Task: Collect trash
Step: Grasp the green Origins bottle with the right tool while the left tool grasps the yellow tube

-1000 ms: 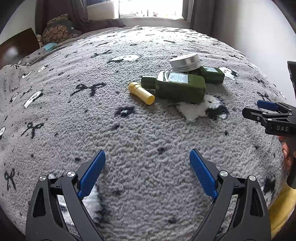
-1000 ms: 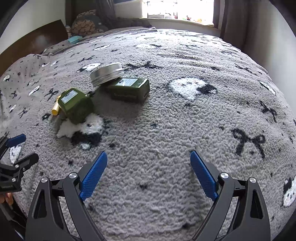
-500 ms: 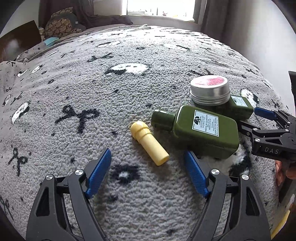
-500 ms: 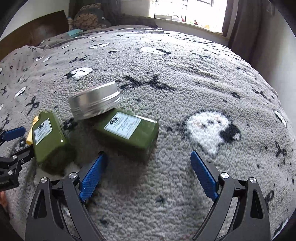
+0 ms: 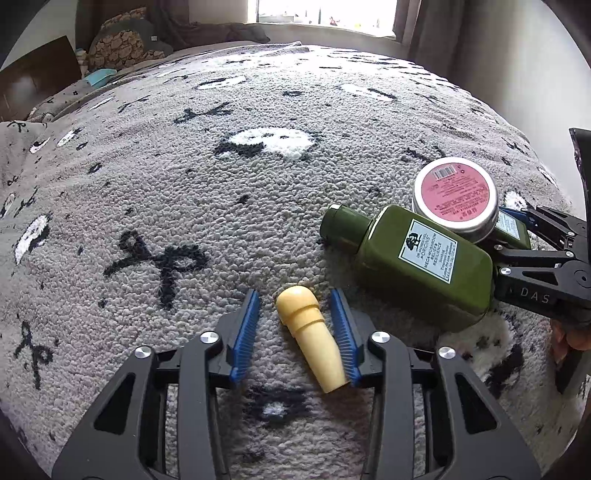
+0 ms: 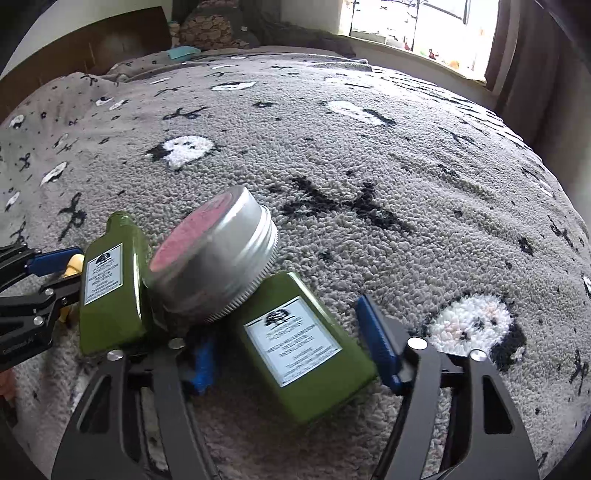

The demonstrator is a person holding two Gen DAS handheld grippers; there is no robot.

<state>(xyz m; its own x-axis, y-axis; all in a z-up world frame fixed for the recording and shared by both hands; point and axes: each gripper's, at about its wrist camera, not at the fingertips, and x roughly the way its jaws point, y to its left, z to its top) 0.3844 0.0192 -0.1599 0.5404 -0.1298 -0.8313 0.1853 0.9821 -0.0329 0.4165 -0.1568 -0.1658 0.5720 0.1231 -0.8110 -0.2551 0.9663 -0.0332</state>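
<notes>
A yellow tube [image 5: 314, 347] lies on the grey blanket between the pads of my left gripper [image 5: 293, 306]. Its jaws are closing: the right pad touches the tube's lower end, the left pad stands apart. A green bottle [image 6: 306, 350] lies between the closing jaws of my right gripper [image 6: 288, 325], with small gaps at both pads. A silver tin with a pink label [image 6: 218, 258] leans on that bottle and on a larger green bottle [image 5: 413, 266]. The tin hides the tip of my right gripper's left finger.
A fuzzy grey blanket [image 5: 221, 206] with black bows and white patches covers the bed. Pillows [image 5: 122, 48] and a dark headboard [image 5: 33, 85] sit far left, a window [image 5: 325, 14] at the back. A hand [image 5: 569, 332] shows at the right edge.
Both grippers moved forward to the items. The left jaws narrowed around the yellow tube, and the right jaws narrowed around the smaller green bottle.
</notes>
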